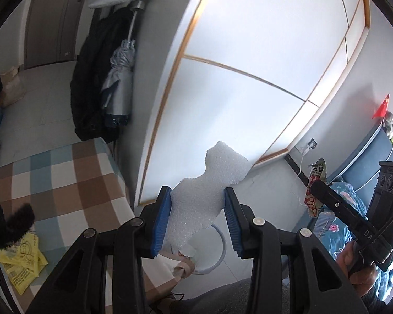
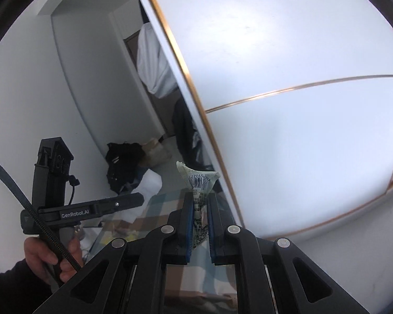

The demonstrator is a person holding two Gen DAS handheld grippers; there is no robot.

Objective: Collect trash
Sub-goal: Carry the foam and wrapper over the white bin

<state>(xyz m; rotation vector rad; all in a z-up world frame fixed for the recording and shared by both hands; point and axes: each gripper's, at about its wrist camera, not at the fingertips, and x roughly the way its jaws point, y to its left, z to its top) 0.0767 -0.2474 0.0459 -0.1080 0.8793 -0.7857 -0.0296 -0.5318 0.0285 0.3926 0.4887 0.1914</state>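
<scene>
Both grippers carry trash, held clear of the furniture.

The left gripper (image 1: 197,209) stands part-way closed, its blue pads pressing the edges of a white foam scrap (image 1: 209,183); the scrap juts up past the fingertips, likely because light foam is easiest pinched by its narrow waist; the right gripper (image 2: 199,225) is nearly shut on a crumpled snack wrapper (image 2: 197,183), thin enough to need a tight pinch; both pieces hang in the air before the white wardrobe (image 1: 249,52), apparently on their way to a bin not in view; a yellow plastic bag (image 1: 21,261) lies on the checked cloth (image 1: 65,183), possibly more trash.
</scene>
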